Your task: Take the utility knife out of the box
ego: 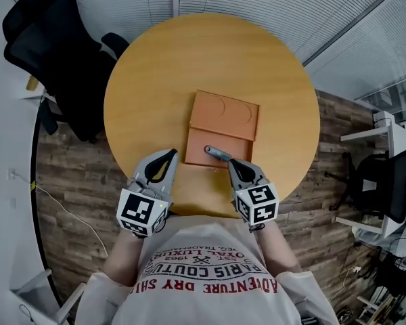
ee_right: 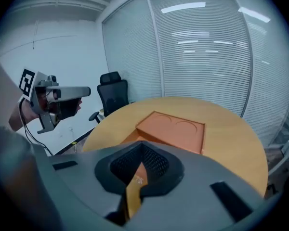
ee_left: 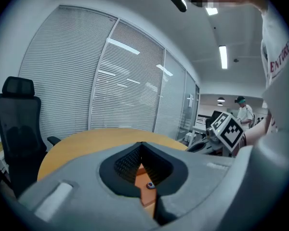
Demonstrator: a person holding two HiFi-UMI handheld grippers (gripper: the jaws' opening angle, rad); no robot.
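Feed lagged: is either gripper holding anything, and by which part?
Nothing. Left gripper and right gripper are shut, empty; knife lies in the box.

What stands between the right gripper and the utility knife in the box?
Nothing visible does. The utility knife lies uncovered on the near, lower part of the orange box, just ahead of the right gripper. The gripper's jaws are shut, so they would have to open before any grasp.

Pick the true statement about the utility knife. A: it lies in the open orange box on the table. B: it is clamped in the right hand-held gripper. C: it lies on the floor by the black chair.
A: the utility knife lies flat in the near half of the open orange box.
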